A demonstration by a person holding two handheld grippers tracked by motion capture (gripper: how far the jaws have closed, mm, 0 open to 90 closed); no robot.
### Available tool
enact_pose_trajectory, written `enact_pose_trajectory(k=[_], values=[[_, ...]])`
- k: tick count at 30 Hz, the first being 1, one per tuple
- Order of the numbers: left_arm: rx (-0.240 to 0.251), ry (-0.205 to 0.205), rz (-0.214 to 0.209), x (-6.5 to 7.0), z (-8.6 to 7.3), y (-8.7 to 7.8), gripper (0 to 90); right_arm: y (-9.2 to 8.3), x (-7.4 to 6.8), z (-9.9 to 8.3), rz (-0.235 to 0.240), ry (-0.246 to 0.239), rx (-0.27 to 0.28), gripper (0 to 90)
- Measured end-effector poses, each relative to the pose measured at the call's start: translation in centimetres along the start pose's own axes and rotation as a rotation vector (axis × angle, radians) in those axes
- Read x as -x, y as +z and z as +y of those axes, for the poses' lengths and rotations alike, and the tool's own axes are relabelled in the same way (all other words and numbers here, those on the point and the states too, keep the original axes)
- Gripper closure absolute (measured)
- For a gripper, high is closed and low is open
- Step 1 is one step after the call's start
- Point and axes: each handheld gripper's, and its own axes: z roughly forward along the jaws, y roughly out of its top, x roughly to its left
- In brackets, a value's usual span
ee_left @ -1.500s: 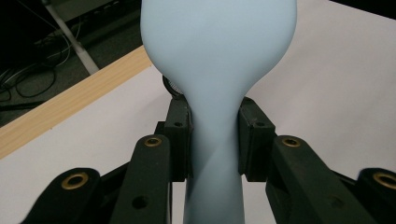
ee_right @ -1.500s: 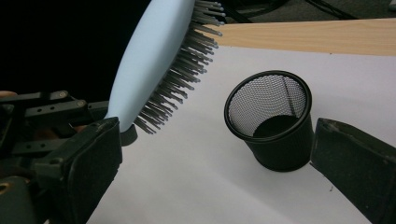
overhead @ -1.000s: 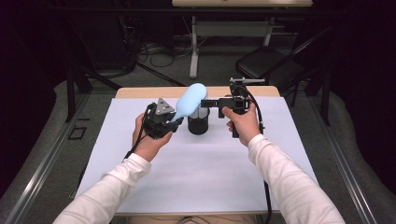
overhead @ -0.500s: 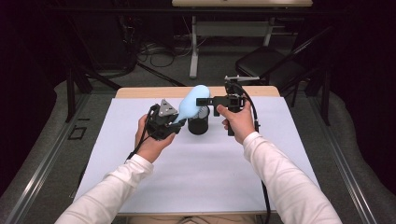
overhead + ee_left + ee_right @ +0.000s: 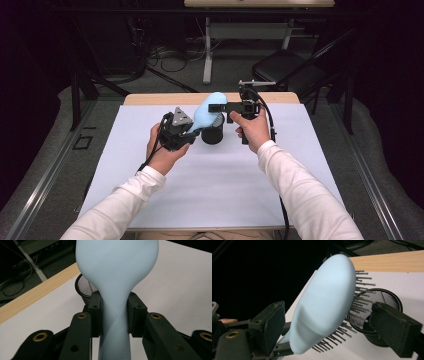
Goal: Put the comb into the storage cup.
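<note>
High view shows your mesh cup (image 5: 213, 134) standing upright on the white table cover (image 5: 210, 200), toward the far edge at about twelve o'clock from the middle of the sheet; what is inside it you cannot tell from here, though your right gripper view looks into its mouth and shows bare mesh wall (image 5: 384, 298). Your pale blue hairbrush (image 5: 204, 116) hangs above that cup, held off the table. Its long axis runs slanted, handle down toward eight o'clock and head up toward one o'clock in the high view. Your left gripper (image 5: 186, 134) is clamped on the narrow handle (image 5: 115, 322), pads pressing both sides. In the right gripper view the smooth back faces the camera and the bristles (image 5: 354, 307) point away toward the cup. Your right gripper (image 5: 220, 106) straddles the head, jaws apart and just now drawing together, with the brush between them but neither pad pressing on it.
</note>
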Motion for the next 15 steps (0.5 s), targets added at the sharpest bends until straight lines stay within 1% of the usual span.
enact_pose_trajectory(k=[6,7,9,11,12,13,15], values=[[0.002,0.006,0.000,0.07,0.01,0.03,69.5,0.07,0.08,0.06,0.011,0.011,0.003,14.8],[0.002,0.006,-0.001,0.08,0.01,0.04,69.5,0.10,0.12,0.08,0.015,0.017,0.002,14.9],[0.002,0.007,-0.002,0.13,0.01,0.06,69.5,0.12,0.17,0.10,0.007,0.024,0.005,16.0],[0.001,0.010,-0.001,0.17,0.02,0.05,69.5,0.14,0.29,0.15,0.019,0.041,0.007,17.4],[0.001,0.010,-0.001,0.17,0.02,0.05,69.6,0.14,0.29,0.15,0.019,0.041,0.007,17.4],[0.001,0.007,0.000,0.22,0.01,0.05,69.5,0.15,0.39,0.19,0.027,0.055,0.012,18.8],[0.001,0.009,-0.002,0.23,0.01,0.04,69.6,0.16,0.42,0.21,0.030,0.061,0.012,18.8]])
